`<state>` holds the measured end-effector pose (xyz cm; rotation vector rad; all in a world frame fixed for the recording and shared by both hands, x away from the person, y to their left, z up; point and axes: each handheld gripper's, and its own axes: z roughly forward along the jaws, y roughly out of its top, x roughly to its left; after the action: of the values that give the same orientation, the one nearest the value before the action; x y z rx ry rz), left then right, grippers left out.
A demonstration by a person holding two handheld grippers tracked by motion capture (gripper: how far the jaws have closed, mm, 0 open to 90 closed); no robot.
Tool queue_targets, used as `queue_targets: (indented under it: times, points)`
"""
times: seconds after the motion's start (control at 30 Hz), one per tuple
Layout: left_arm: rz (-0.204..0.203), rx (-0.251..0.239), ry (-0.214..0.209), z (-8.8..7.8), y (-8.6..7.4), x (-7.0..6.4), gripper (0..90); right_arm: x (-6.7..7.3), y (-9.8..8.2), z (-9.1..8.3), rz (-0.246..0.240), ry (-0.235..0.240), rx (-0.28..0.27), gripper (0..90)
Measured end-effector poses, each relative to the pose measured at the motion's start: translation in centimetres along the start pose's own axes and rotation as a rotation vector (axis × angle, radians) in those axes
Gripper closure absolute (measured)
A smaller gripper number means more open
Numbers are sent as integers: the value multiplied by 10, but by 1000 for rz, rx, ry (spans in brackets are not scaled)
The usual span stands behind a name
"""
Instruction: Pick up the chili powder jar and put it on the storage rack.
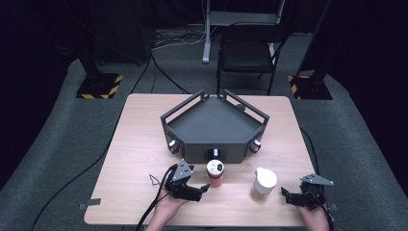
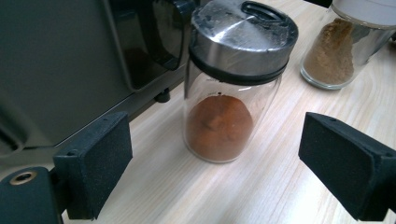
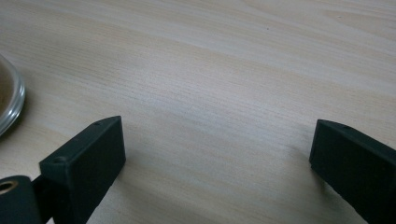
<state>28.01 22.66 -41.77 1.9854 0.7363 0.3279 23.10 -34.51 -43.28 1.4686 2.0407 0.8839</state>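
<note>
While the left tool (image 2: 212, 163) gapes wide before the spice jar (image 2: 229, 93), untouched, right tool (image 3: 217, 172) wide, empty.

My left gripper (image 2: 215, 168): I am holding its two black padded jaws wide apart, touching nothing.
Between my jaws: a clear glass spice jar with a brushed-steel lid (image 2: 233, 79) is standing upright, reddish-brown powder sitting in its bottom.
Far right: a second glass jar of tan powder (image 2: 336, 56) is standing apart.
Left: a dark grey tray wall (image 2: 60, 70) is rising.
Underneath: a pale wooden table (image 2: 280, 121).
</note>
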Motion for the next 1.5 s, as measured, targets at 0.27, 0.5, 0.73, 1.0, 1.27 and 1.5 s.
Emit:
queue_targets:
  times: [0.27,0.5,0.73,1.0,1.27,1.5]
  points:
    - [1,3,-7,12,3,-5,101,0,0,0,-1,2,-1,25]
    - [-2,9,-5,19,4,-7,111,0,0,0,-2,2,-1,25]
    - [4,14,-11,27,8,-9,112,0,0,0,-2,2,-1,24]
    - [21,24,-12,38,13,-13,123,0,0,0,-2,2,-1,24]
    - [25,18,7,48,13,-18,156,0,0,0,-1,2,-1,24]
    - [18,18,32,53,12,-21,210,0,0,0,-1,2,0,24]
